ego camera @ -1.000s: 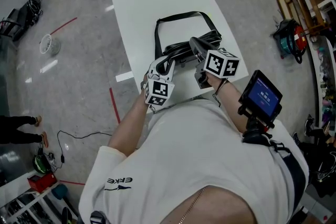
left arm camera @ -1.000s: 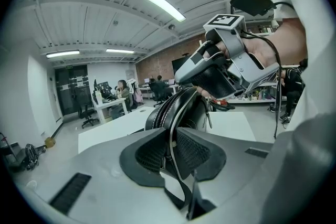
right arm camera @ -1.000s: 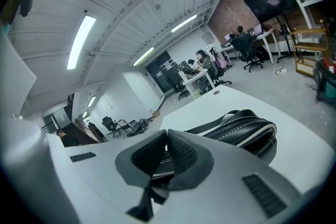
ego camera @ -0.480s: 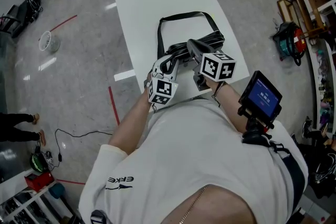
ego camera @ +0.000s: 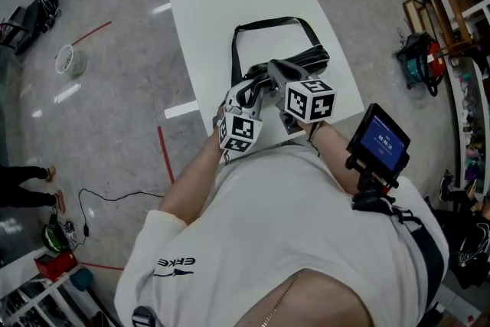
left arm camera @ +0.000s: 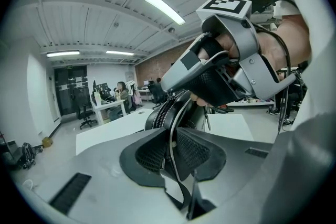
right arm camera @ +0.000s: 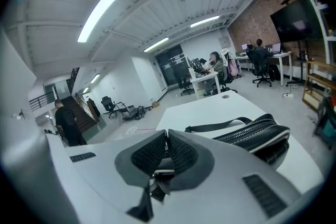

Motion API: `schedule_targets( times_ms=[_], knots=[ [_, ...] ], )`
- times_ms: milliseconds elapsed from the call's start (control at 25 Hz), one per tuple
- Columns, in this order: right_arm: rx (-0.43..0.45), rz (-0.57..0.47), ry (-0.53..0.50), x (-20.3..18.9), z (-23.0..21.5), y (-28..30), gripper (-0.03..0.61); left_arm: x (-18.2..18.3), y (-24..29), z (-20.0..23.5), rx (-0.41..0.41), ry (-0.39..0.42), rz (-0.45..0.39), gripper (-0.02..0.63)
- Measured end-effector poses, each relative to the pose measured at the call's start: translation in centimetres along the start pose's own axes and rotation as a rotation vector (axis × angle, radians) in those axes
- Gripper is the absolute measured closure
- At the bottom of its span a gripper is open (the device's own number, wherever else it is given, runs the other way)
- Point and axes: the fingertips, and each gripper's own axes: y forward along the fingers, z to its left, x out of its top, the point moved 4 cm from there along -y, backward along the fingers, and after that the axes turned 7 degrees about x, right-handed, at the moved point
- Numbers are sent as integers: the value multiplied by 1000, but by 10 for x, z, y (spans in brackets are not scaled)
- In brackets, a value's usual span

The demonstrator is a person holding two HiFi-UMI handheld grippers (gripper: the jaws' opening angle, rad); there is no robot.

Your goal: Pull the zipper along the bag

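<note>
As right gripper (ego camera: 274,70) overhangs bag (ego camera: 308,57) — strap (ego camera: 268,21) shows.

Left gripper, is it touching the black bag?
Touching. The left gripper view shows the left gripper with its jaws shut on a thin strip of the black bag, a pad pressed against each side of it.

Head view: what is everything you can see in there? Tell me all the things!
table: one, white, on the grey floor.
bag: one, black, with a strap, on the table's near part.
basket: one, white, on the floor at the left.
tape lines: several, red, on the floor.
screen: one, blue, lower right.
shirt: one, white, on the person.
left tongs: one, grey, shut on the bag's edge.
right tongs: one, grey, shut on what looks like the zipper pull.
</note>
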Motion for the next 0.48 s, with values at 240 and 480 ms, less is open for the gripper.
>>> schedule_targets(
  times_ms=[240, 480],
  knots=[
    [-23, 25, -72, 1, 2, 2, 563, 2, 2, -1, 3, -8, -4, 547],
    [-16, 52, -94, -1, 5, 4, 563, 4, 5, -5, -7, -14, -12, 548]
  ],
)
